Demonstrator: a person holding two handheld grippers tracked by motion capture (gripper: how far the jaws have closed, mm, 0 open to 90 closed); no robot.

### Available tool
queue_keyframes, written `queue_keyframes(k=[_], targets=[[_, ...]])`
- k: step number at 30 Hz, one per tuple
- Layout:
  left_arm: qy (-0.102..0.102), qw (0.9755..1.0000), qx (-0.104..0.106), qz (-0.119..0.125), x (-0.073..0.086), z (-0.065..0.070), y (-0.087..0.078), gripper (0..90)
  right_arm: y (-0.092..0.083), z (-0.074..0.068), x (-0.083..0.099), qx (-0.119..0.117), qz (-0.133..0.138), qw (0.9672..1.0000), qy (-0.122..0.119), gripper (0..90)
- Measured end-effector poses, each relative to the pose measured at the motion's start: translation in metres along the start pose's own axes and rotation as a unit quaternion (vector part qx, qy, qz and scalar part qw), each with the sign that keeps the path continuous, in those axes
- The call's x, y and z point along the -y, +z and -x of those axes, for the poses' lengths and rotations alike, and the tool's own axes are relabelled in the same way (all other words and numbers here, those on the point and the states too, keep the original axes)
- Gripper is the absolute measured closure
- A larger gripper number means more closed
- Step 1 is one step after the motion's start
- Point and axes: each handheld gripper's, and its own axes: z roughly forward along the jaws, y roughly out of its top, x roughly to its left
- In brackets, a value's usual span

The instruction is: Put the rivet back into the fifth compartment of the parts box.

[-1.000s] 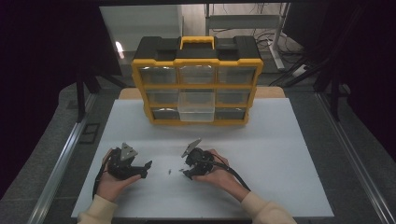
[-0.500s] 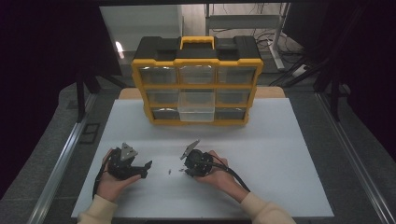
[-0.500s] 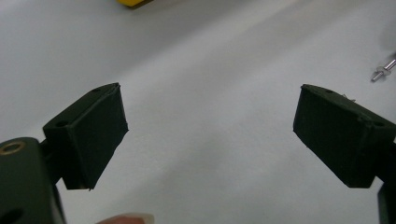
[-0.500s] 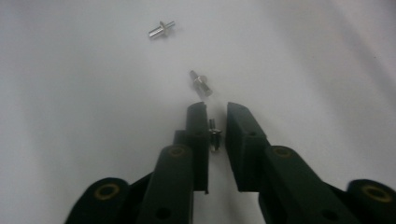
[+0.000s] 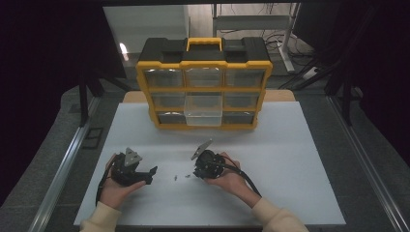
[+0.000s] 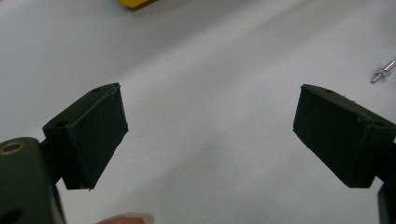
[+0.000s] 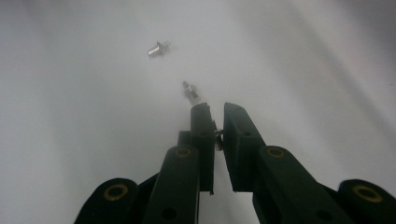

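Several small metal screws lie on the white table between the two hands, among them one screw [image 7: 159, 48] farther off and another [image 7: 189, 91] just ahead of the jaws. My right gripper [image 7: 215, 116] [image 5: 196, 173] has just been closing and is shut on a small screw [image 7: 217, 134] pinched between its pads. My left gripper [image 6: 210, 112] [image 5: 151, 175] rests low over the table to the left, open wide with nothing between its jaws. A screw [image 6: 384, 71] lies beyond its right jaw.
A yellow and black parts organizer [image 5: 204, 63] stands upright at the back of the white table [image 5: 290, 159]. Its clear middle drawer [image 5: 203, 113] is pulled out. Metal rails run along both sides of the table.
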Motion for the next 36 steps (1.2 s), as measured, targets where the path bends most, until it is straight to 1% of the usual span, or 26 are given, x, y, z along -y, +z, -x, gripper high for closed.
queue_keyframes(k=[5, 11, 19, 25, 36], targets=[[0.001, 1.0000, 0.000, 0.000, 0.000, 0.000, 0.000, 10.3, -0.017, 0.004, -0.002, -0.003, 0.020, 0.9997, 0.011, 83.2], [0.003, 1.0000, -0.001, 0.000, 0.000, 0.000, 0.000, 10.2, -0.038, 0.006, -0.007, 0.001, 0.048, 0.9988, 0.011, 83.2], [0.001, 1.0000, -0.001, 0.001, 0.000, 0.000, 0.000, 10.2, -0.061, 0.009, -0.010, 0.006, 0.073, 0.9972, 0.013, 83.2], [0.001, 1.0000, -0.002, 0.002, 0.000, 0.000, 0.000, 10.2, -0.072, 0.009, -0.011, 0.009, 0.084, 0.9963, 0.015, 83.2], [0.001, 1.0000, -0.002, 0.001, 0.000, 0.000, 0.000, 10.2, -0.084, 0.013, -0.013, 0.014, 0.098, 0.9950, 0.017, 83.2]])
